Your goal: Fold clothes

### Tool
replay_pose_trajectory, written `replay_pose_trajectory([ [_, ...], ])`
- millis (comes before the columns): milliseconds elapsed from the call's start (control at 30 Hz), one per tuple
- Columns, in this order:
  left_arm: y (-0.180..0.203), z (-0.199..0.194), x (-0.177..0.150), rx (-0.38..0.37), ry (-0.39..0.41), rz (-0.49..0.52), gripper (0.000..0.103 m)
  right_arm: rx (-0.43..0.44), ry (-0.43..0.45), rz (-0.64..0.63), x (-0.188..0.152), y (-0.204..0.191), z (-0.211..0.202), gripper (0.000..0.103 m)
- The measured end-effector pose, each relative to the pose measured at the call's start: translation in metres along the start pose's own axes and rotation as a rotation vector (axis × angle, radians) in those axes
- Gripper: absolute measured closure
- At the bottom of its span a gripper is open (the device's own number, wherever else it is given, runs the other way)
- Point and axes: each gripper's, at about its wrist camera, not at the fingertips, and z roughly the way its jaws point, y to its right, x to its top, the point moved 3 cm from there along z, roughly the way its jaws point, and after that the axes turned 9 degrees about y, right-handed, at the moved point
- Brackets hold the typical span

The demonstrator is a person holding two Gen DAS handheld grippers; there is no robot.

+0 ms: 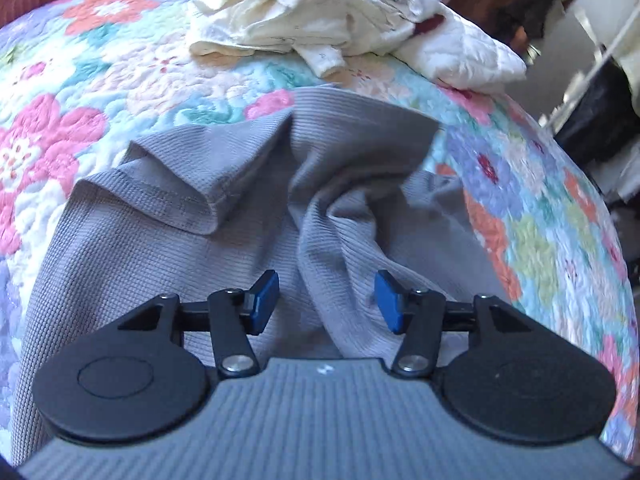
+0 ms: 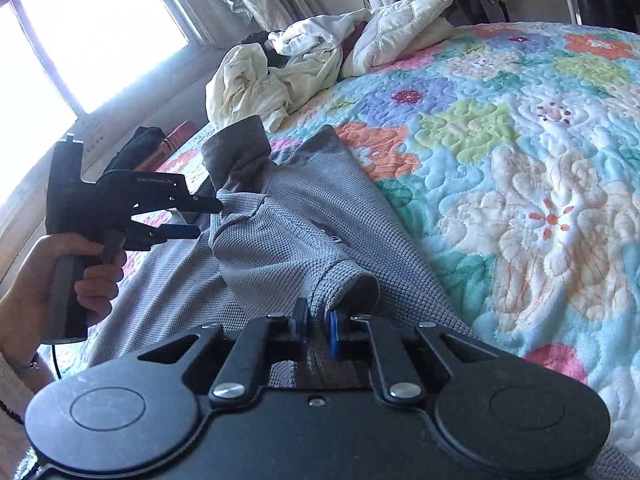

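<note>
Pinching grey shirt (image 2: 280,240) on quilt (image 2: 520,160).

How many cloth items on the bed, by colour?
Grey waffle-knit shirt: 1
Cream crumpled garment: 1
White quilted padded piece: 1
Total: 3, lying on the floral quilt; the far heap may hide more.

The grey shirt (image 1: 224,240) runs under the gripper body — its lower part hidden, cut off.
</note>
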Motion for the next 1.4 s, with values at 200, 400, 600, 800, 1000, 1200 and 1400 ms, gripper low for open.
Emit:
replay_pose_trajectory([
  [200, 0.052, 0.015, -0.012, -0.074, -0.080, 0.121, 0.024, 0.031, 0.006, -0.034, 0.001, -0.007, -0.001, 0.092],
  [400, 0.081, 0.030, -0.025, 0.003, -0.049, 0.281, 0.093, 0.058, 0.070, 0.054, 0.007, 0.011, -0.004, 0.096],
  [600, 0.161, 0.017, 0.002, -0.069, 0.135, 0.420, 0.095, -0.114, 0.218, 0.071, 0.040, 0.046, -0.020, 0.096],
  [800, 0.276, 0.028, 0.031, -0.234, 0.249, 0.426, 0.095, -0.282, 0.451, 0.120, 0.081, 0.100, -0.060, 0.096],
  [1000, 0.339, 0.050, 0.015, -0.266, 0.239, 0.504, 0.090, -0.475, 0.494, 0.149, 0.082, 0.152, -0.078, 0.096],
  [1200, 0.334, 0.025, -0.043, -0.287, 0.209, 0.728, 0.048, -0.543, 0.470, 0.077, 0.090, 0.171, -0.077, 0.097],
  [1400, 0.293, 0.039, -0.093, -0.285, -0.071, 0.707, 0.048, -0.550, 0.437, 0.146, 0.088, 0.186, -0.081, 0.092],
])
